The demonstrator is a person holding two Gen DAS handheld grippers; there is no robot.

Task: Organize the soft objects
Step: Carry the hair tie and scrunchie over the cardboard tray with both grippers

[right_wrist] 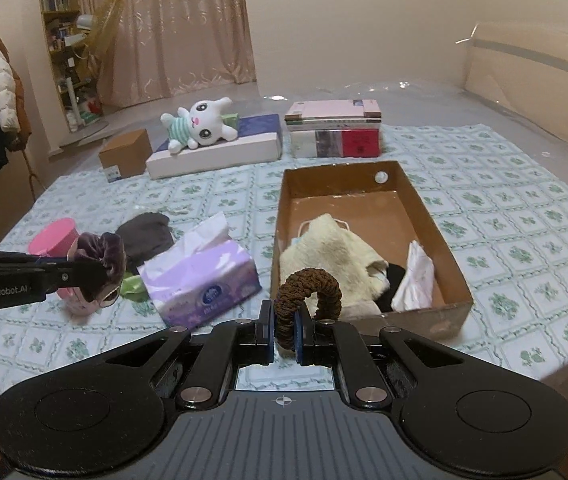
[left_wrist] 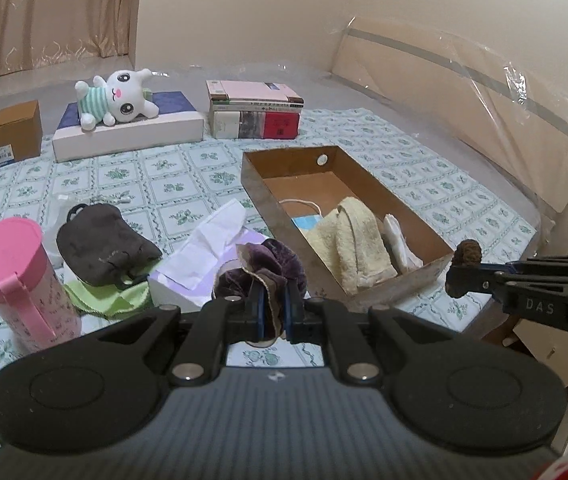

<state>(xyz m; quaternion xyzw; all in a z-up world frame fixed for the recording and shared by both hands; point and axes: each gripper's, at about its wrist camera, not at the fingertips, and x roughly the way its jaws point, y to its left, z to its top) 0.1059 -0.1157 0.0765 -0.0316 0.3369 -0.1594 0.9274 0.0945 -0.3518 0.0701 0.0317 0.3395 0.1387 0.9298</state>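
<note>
You are carrying: your left gripper (left_wrist: 273,312) clamps the purple scrunchie (left_wrist: 267,268), your right gripper (right_wrist: 286,334) the brown scrunchie (right_wrist: 310,292). Next, reach over the cardboard box (right_wrist: 440,216) and release both.

Left tool (left_wrist: 271,312) clamped tight, right tool (right_wrist: 285,330) likewise

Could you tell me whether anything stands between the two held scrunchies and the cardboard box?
Nothing visible does. The right tongs hold the brown scrunchie just short of the cardboard box. The left tongs hold the purple scrunchie beside the tissue box, with open bedspread up to the box.
</note>
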